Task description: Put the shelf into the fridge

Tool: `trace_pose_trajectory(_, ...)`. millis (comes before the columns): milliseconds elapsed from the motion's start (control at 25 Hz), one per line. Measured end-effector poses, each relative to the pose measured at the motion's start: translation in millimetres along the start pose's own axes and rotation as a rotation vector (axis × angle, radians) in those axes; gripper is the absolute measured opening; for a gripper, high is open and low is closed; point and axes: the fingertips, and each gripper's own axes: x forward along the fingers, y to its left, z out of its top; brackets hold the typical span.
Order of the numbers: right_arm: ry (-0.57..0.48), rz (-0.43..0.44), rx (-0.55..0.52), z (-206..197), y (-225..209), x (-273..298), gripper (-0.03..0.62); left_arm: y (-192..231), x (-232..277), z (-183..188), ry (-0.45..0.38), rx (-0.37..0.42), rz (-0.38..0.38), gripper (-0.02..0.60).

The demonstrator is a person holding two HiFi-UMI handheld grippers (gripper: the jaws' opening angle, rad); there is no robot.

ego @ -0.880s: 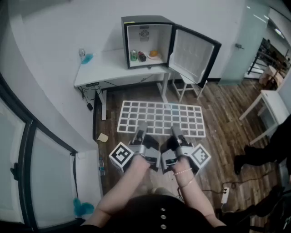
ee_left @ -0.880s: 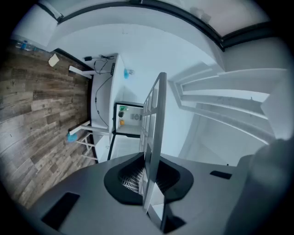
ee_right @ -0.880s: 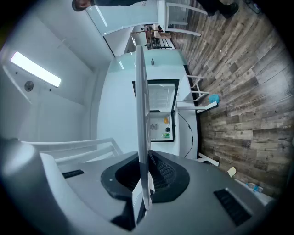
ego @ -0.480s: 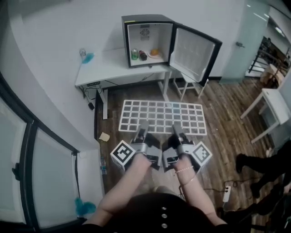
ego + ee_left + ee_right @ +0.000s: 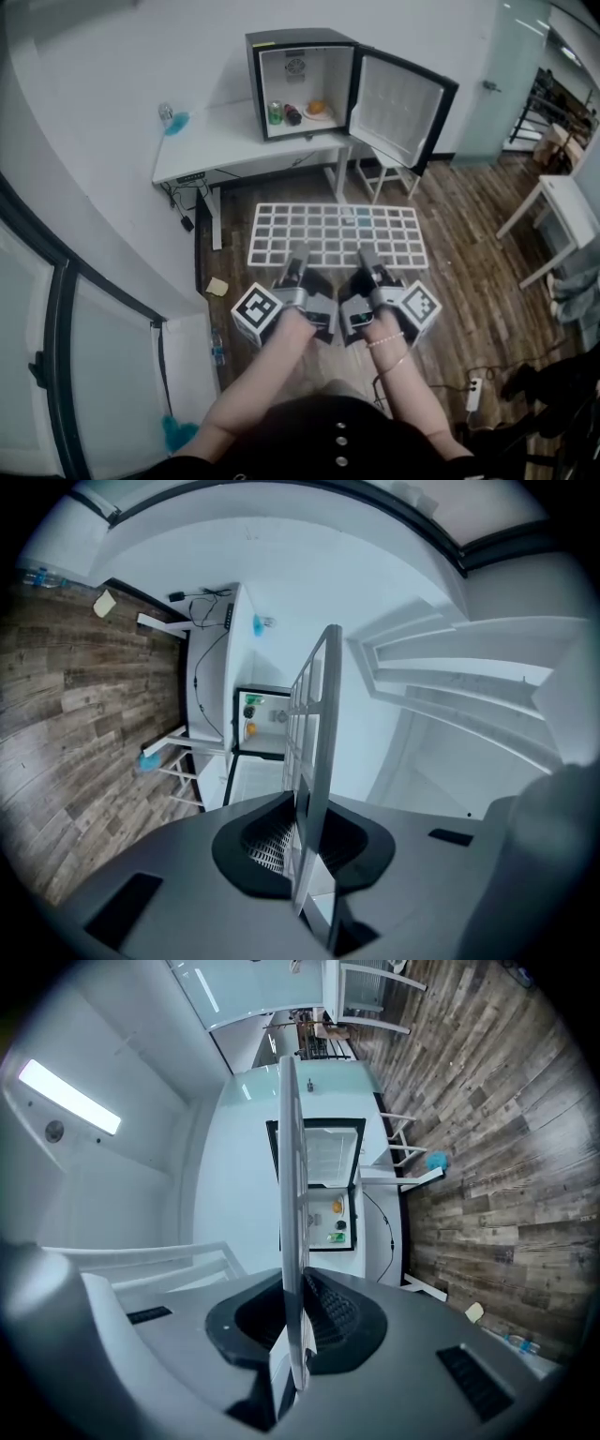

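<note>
Shelf (image 5: 335,235) clamped at its near edge by left gripper (image 5: 297,259) and right gripper (image 5: 367,261).

White tabletop (image 5: 225,141) stands against the wall on a wooden floor (image 5: 459,244). A blue tufted item (image 5: 179,120) lies at its left end, just beside a small clear container (image 5: 166,112). Dark cables (image 5: 183,202) hang beneath. A white stool (image 5: 384,174) stands near its right leg. On the floor by the wall lie a yellow paper (image 5: 215,287) and a plastic bottle (image 5: 217,353). A power strip (image 5: 475,394) lies at lower right. A second white table (image 5: 562,211) stands at the right edge.
</note>
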Motion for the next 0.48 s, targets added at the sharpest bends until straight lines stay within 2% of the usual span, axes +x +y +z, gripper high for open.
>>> trace_pose_trajectory(480, -0.03, 0.014, 0.034, -1.6, 6.6, 0.3, 0.034, -12.6, 2.5, 2.1, 0.024, 0.039, -0.002, 0.04)
